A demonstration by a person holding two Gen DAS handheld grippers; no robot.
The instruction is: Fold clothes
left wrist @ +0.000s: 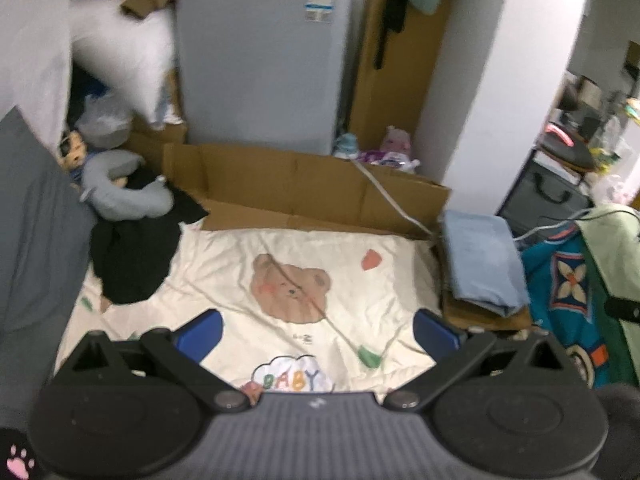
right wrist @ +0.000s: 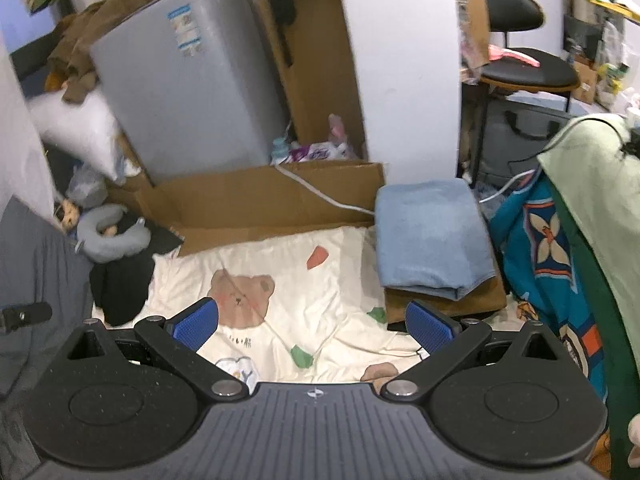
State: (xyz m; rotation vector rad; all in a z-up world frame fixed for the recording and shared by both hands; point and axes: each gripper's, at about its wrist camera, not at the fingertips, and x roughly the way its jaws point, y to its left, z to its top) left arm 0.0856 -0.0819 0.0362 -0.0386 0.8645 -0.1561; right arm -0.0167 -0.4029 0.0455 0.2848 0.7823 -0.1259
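A folded light blue cloth [left wrist: 482,258] [right wrist: 430,236] rests on a brown cardboard piece at the right of a cream bear-print blanket [left wrist: 280,292] [right wrist: 280,292]. A black garment [left wrist: 134,256] [right wrist: 120,284] lies crumpled at the blanket's left edge. My left gripper [left wrist: 318,334] hovers open above the blanket's near part, with nothing between its blue pads. My right gripper [right wrist: 312,324] is open too and holds nothing. It hangs over the blanket, and the blue cloth lies just beyond its right finger.
Flattened cardboard [left wrist: 304,196] [right wrist: 260,200] lies behind the blanket, in front of a grey appliance [left wrist: 260,56] [right wrist: 188,80]. A grey neck pillow [left wrist: 124,188] and a doll sit at the left. A teal patterned cloth [right wrist: 544,256] and a green garment [right wrist: 592,200] hang at the right. A white cable [left wrist: 392,196] crosses the cardboard.
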